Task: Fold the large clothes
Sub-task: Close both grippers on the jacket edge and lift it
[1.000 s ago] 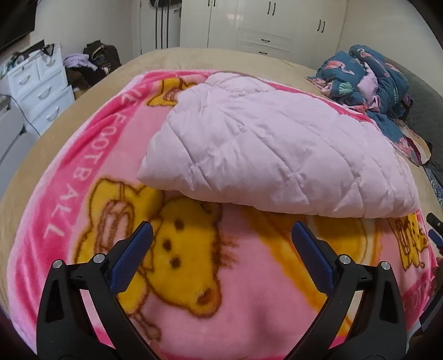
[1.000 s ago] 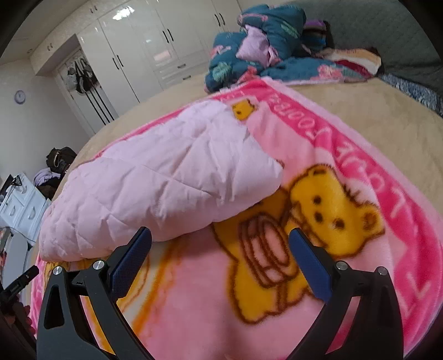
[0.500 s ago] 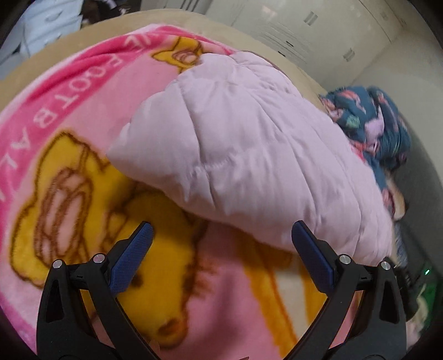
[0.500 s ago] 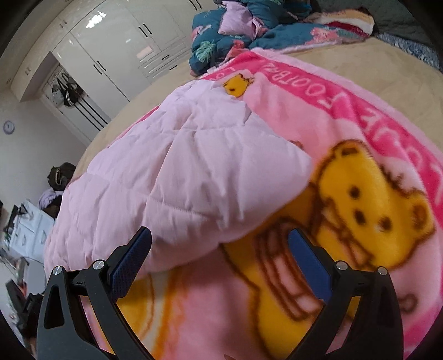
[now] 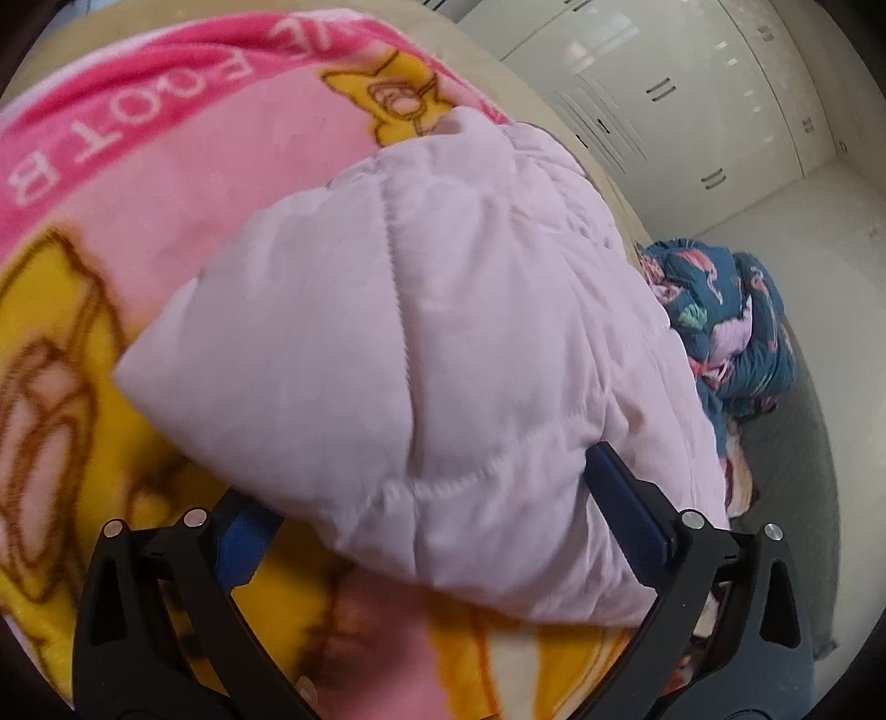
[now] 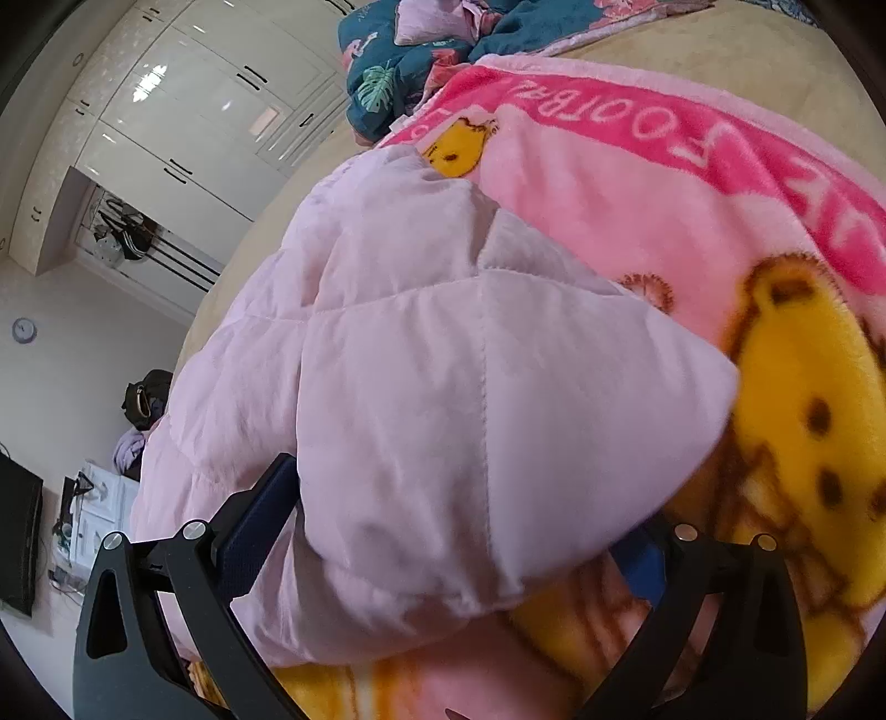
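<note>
Pale pink quilted coat [image 5: 421, 343] lying folded on a pink teddy-bear fleece blanket [image 5: 166, 183] spread over the bed [image 6: 775, 50]; near edge of the coat bulging toward both cameras.

Left tool [image 5: 437, 515] spread wide, fingers straddling the near edge of the coat: one blue pad [image 5: 626, 498] pressed against the padding, the other half hidden beneath the fold. Not yet closed on anything.

Right tool [image 6: 443, 526] likewise wide, one finger alongside the coat's flank, the other low beside the near corner (partly covered by padding).

Risks noted:
- Thick, springy fill. Closing on the outer layer alone likely to pinch shell fabric only, leaving lower layers behind and undoing the existing fold on lift.
- Lower fingers close to the fleece blanket. Closing too deep likely to catch blanket with coat and drag it along.
- Smooth shell fabric; grip on a rounded bulge apt to slip out under the garment's weight.
- Uneven lift between the two tools likely to skew the fold line.
- Heap of dark floral bedding [image 5: 725, 327] near the coat's far end; carrying the fold over too far could land the coat against it.
</note>
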Action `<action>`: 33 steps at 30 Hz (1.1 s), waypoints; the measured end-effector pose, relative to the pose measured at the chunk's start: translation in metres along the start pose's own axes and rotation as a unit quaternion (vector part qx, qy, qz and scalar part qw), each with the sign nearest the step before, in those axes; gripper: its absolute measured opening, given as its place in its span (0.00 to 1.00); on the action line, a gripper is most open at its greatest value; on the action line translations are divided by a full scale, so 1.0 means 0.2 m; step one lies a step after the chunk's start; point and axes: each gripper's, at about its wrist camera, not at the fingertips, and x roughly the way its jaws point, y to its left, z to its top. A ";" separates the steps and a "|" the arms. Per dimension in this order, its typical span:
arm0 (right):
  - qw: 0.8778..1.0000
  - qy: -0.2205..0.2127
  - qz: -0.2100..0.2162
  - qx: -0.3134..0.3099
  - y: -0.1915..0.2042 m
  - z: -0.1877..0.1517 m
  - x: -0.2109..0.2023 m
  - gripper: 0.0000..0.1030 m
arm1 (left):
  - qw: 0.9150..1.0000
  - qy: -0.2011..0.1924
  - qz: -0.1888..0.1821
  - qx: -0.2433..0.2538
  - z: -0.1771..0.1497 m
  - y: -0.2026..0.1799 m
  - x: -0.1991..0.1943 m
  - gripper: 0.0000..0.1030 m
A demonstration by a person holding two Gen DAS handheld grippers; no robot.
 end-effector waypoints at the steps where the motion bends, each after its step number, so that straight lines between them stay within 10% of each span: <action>1: 1.000 0.001 0.002 -0.001 0.00 0.00 0.01 0.96 | 1.000 0.002 -0.005 -0.007 0.01 0.01 0.02 0.92; 18: 0.999 0.001 0.025 -0.027 0.02 0.04 0.11 0.85 | 1.000 -0.022 0.007 -0.005 0.08 -0.05 0.17 0.90; 26: 0.993 -0.014 0.023 -0.116 0.16 0.02 0.05 0.51 | 0.991 -0.060 0.060 0.102 0.06 -0.25 0.07 0.49; 33: 0.979 -0.029 -0.005 -0.202 0.28 -0.01 0.01 0.38 | 0.981 -0.078 0.082 0.161 0.04 -0.37 0.03 0.37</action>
